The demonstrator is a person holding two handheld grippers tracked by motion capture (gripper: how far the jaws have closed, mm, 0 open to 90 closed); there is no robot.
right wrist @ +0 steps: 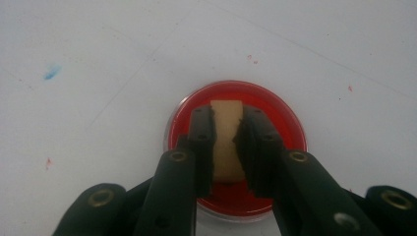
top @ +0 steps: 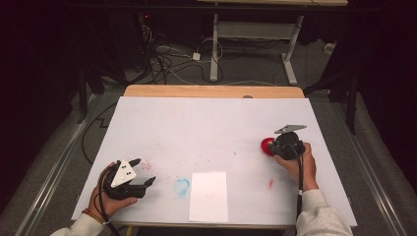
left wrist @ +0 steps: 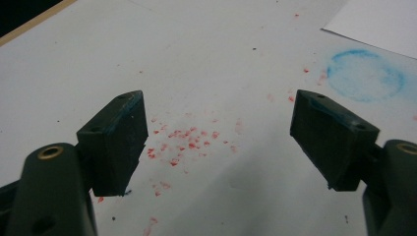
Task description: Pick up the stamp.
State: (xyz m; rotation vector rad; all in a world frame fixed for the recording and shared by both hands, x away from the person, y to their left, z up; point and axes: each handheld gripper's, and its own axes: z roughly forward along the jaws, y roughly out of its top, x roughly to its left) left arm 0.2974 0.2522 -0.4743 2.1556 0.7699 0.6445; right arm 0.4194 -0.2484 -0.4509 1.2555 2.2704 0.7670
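At the table's right, a round red ink dish point(top: 266, 145) sits on the white tabletop. My right gripper point(top: 276, 146) hovers over it, shut on a tan wooden block point(right wrist: 226, 132). The right gripper view shows that gripper point(right wrist: 227, 117) with both black jaws pressed against the block's sides, directly above the red dish point(right wrist: 285, 123); whether the block touches the ink I cannot tell. Near the front left corner, my left gripper point(top: 144, 170) lies low over the table, open. Between its jaws point(left wrist: 219, 110) there is only tabletop with red specks point(left wrist: 184, 140).
A white sheet of paper point(top: 209, 195) lies at the front middle of the table point(top: 196, 123). Just left of the sheet is a faint blue ring stain point(top: 181, 186), which the left gripper view has as a blue ring point(left wrist: 366, 74). A small red smear point(top: 270, 183) marks the front right.
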